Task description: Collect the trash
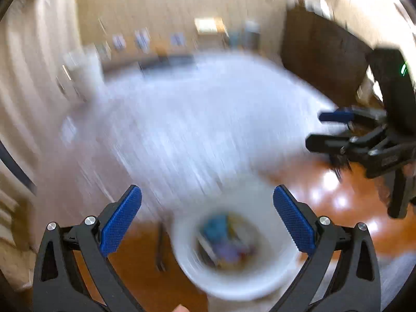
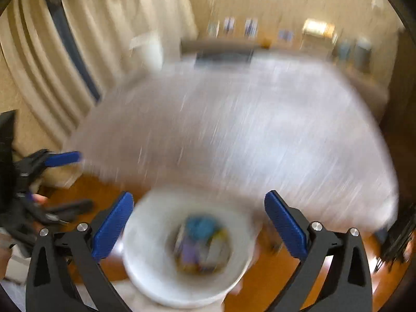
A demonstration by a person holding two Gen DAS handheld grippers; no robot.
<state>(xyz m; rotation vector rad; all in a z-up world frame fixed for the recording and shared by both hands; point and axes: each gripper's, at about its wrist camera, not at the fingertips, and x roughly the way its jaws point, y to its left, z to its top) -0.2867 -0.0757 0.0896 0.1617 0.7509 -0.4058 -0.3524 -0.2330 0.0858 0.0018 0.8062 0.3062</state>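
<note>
Both views are heavily motion-blurred. A white round bin (image 1: pixel 234 283) stands on the wooden floor below my grippers, with blurred blue, purple and yellow trash (image 1: pixel 226 241) inside. My left gripper (image 1: pixel 208 208) is open and empty above the bin's rim. In the right wrist view the same bin (image 2: pixel 145 273) and its trash (image 2: pixel 202 244) sit between the fingers of my right gripper (image 2: pixel 197 213), which is open and empty. The right gripper shows at the right of the left wrist view (image 1: pixel 325 130); the left gripper shows at the left of the right wrist view (image 2: pixel 65 179).
A large bed with a white cover (image 1: pixel 195 119) fills the middle beyond the bin, also in the right wrist view (image 2: pixel 247 135). Cream curtains (image 2: pixel 52 59) hang at the left. Dark furniture (image 1: pixel 319 52) stands at the right. Shiny brown floor (image 1: pixel 338 197) surrounds the bin.
</note>
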